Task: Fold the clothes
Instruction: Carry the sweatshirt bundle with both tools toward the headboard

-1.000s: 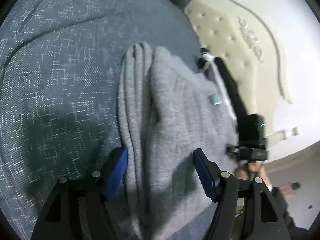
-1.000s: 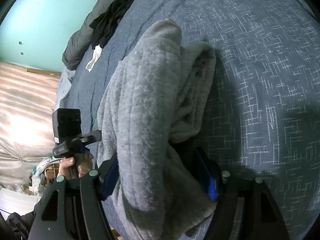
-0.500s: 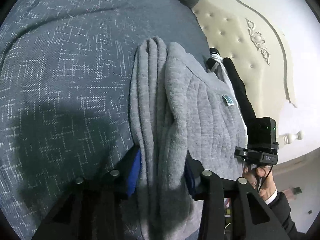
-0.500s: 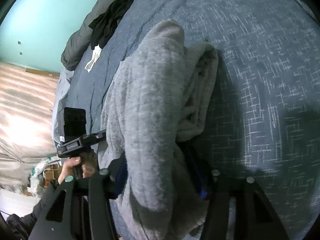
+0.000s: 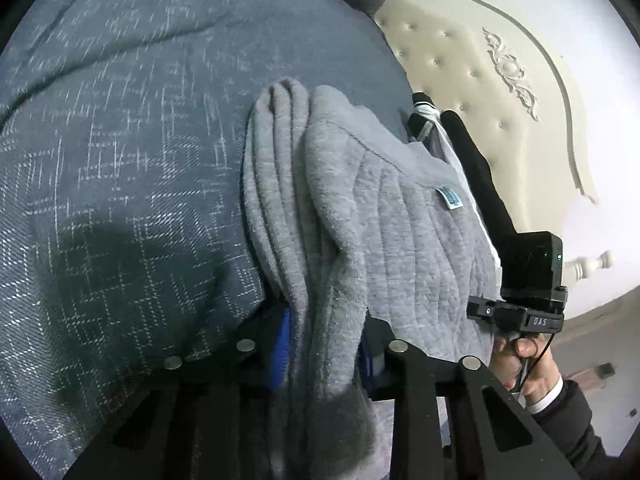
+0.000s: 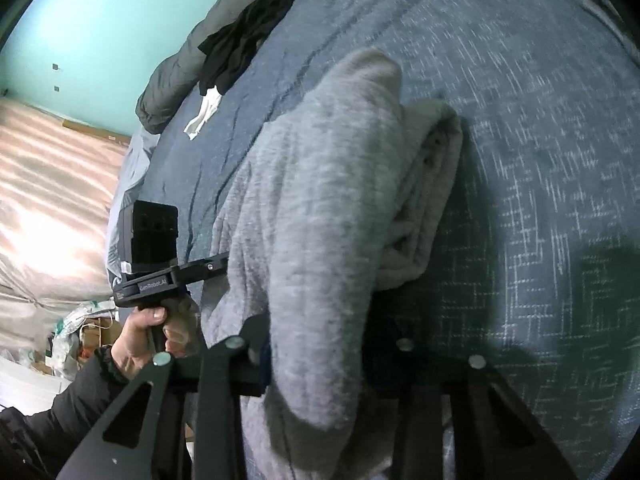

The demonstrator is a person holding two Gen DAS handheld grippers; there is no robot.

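Observation:
A grey quilted garment (image 5: pixel 360 208), folded into a thick bundle, lies on the blue patterned bedspread (image 5: pixel 120 160). My left gripper (image 5: pixel 326 350) is at the bundle's near end. Its jaws are closing, and the blue pads (image 5: pixel 282 340) press a thick fold between them. In the right wrist view the same grey garment (image 6: pixel 320 200) drapes over my right gripper (image 6: pixel 316 364). Those jaws are also closing, squeezing a fold of it, with their pads mostly hidden by cloth. Each view shows the other gripper's camera block (image 5: pixel 528 264) (image 6: pixel 154 232) held in a hand beside the garment.
A cream tufted headboard (image 5: pixel 460 60) rises beyond the bed. A black-and-white garment (image 5: pixel 472 168) lies against the grey one's far side. A dark grey duvet (image 6: pixel 172 84), black clothes (image 6: pixel 244 44) and a white piece (image 6: pixel 202 116) lie at the bed's far edge.
Both pairs of jaws have narrowed from wide apart to pinching folds of the grey garment. The bundle has bunched up between them.

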